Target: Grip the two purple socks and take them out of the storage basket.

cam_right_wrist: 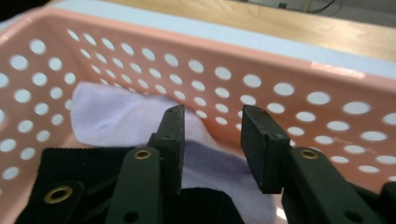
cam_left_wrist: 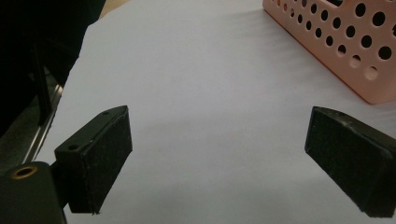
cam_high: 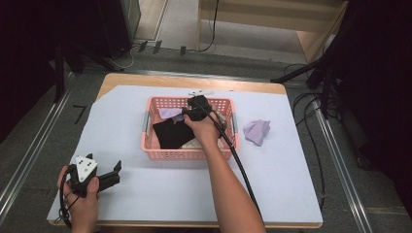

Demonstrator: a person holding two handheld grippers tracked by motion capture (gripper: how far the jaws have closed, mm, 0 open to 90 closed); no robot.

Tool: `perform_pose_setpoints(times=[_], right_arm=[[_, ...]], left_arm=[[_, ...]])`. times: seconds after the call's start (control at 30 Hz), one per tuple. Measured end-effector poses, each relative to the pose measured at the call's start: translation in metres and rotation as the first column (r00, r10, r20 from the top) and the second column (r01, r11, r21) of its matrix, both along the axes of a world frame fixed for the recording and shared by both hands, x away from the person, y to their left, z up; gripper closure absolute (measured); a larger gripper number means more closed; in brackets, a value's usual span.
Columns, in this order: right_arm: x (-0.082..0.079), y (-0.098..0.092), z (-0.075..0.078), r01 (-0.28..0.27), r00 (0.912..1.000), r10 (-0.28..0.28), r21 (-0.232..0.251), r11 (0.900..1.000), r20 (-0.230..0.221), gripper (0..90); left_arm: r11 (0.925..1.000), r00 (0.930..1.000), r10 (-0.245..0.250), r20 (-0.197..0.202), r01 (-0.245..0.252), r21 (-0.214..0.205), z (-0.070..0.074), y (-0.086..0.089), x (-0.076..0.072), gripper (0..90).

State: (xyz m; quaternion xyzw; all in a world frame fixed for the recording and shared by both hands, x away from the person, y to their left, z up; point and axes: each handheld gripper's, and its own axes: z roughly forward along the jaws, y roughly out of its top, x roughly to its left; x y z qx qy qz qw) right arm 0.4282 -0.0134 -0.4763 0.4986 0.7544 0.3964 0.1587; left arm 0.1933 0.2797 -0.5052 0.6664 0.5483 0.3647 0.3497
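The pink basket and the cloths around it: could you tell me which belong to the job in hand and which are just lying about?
In the job:
right gripper
pink basket
lilac cloth in basket
black cloth

Lying about:
left gripper
lilac cloth on table

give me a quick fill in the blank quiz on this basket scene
1. The right gripper reaches into the pink ____.
2. In the basket, a lilac cloth lies beside a ____ cloth.
3. A second lilac cloth lies on the table, outside the basket, to its ____.

Missing words: basket; black; right
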Motion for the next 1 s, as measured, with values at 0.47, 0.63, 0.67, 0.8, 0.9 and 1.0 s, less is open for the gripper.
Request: perform_pose_setpoints(times=[0.47,0.63,0.67,0.8,0.9,1.0], right_arm=[[0.01,0.003,-0.009,-0.03,0.9961,0.025,-0.062,0.9976,-0.084,87.0],[0.003,0.005,0.002,-0.065,0.9979,0.065,-0.06,0.9961,-0.005,88.1],[0.0,0.006,0.006,-0.059,0.9979,0.061,-0.051,0.9969,0.022,88.1],[-0.006,0.005,0.015,-0.048,0.9962,0.051,-0.031,0.9983,0.072,88.2],[-0.011,0.001,0.027,-0.039,0.9911,0.039,-0.004,0.9992,0.128,88.3],[-0.015,-0.004,0.04,-0.037,0.9835,0.033,0.023,0.999,0.178,88.4]], left_arm=[[1.0,1.0,-0.002,-0.01,0.002,0.006,0.0,-0.001,0.0,8.3],[1.0,1.0,-0.003,-0.009,0.003,0.008,0.0,-0.001,0.001,8.3],[1.0,1.0,-0.003,-0.008,0.003,0.008,0.0,-0.001,0.001,8.3],[1.0,1.0,-0.001,-0.007,0.001,0.007,0.0,-0.001,0.001,8.3],[1.0,1.0,-0.002,-0.006,0.002,0.005,0.0,-0.001,0.001,8.2],[1.0,1.0,-0.002,-0.007,0.002,0.005,0.0,-0.001,0.001,8.3]])
